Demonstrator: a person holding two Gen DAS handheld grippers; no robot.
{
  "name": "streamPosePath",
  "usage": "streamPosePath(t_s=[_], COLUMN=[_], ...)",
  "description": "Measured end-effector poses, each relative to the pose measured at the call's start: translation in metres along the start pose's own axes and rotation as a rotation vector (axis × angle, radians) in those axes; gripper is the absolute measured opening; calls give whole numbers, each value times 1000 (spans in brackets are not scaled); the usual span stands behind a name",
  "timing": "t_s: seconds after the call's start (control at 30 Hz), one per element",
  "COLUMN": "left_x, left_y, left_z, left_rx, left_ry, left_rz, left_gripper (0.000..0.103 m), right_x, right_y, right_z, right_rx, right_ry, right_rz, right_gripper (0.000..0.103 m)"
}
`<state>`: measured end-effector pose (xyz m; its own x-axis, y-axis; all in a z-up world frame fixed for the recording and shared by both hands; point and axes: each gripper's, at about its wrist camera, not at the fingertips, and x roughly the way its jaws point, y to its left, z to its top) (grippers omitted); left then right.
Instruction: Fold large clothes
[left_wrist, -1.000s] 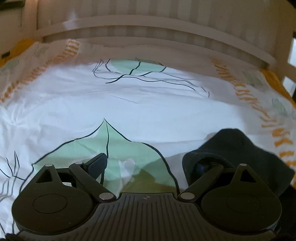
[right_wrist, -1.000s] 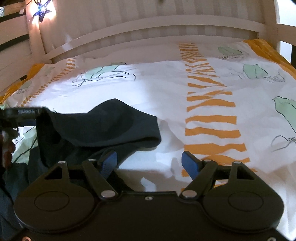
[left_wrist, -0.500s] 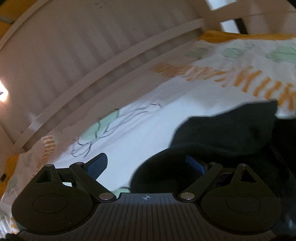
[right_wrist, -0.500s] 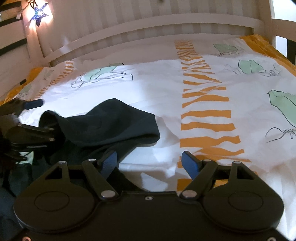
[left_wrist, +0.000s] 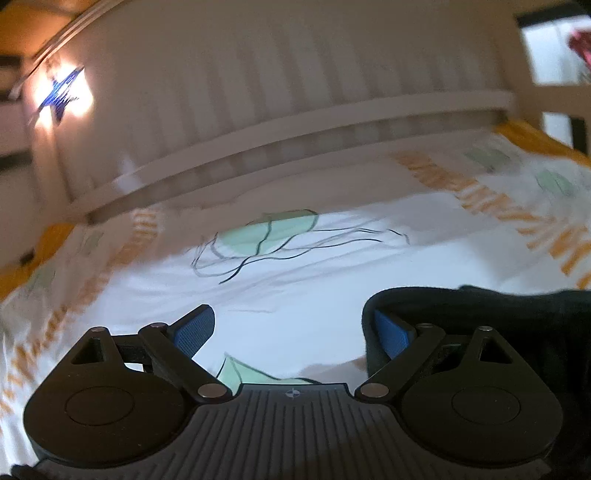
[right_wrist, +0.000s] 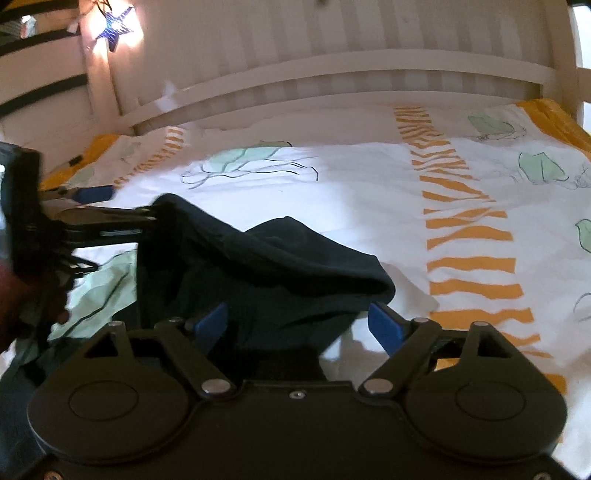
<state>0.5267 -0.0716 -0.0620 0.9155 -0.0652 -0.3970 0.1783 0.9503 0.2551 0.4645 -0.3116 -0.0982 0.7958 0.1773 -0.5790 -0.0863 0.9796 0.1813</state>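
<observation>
left wrist: left tongs (left_wrist: 293, 330) spread wide, dark garment (left_wrist: 480, 317) draped over the right pad only, nothing pinched | right wrist: right tongs (right_wrist: 297, 323) released above the garment (right_wrist: 280, 266) bunched near-left on the bed (right_wrist: 369, 192), one edge hooked on the left tongs (right_wrist: 110, 218) | progress: early, no tidy fold visible, spreading and folding left

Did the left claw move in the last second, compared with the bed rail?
Yes. In the right wrist view the left claw has risen against the bed rail, lifting the dark garment edge hooked on one finger.
</observation>
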Motion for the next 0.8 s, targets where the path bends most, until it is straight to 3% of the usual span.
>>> streamPosePath(t_s=[0.23,0.3,0.33,0.43,0.63,0.8], left_x=[3,2,1,2,13,7], left_y=[19,25,28,24,17,23], left_z=[-16,-19,-20,-26,-57,-57], left_rx=[-68,-85,-90,-20,125,198], left_ry=[29,27,20,10,170,216], left_rz=[21,18,7,-6,-75,-168], left_gripper=[92,92,93,93,93,93], right_x=[37,46,46,32,50,35], right_y=[-12,-16,-19,-39,-60,-76], right_z=[16,23,28,32,1,-11], right_rx=[56,-9,-30,11,-76,-23], right_ry=[15,34,21,-66,91,87], right_rz=[-128,-188,-216,-235,-205,-125], right_gripper=[82,46,44,57,68,75])
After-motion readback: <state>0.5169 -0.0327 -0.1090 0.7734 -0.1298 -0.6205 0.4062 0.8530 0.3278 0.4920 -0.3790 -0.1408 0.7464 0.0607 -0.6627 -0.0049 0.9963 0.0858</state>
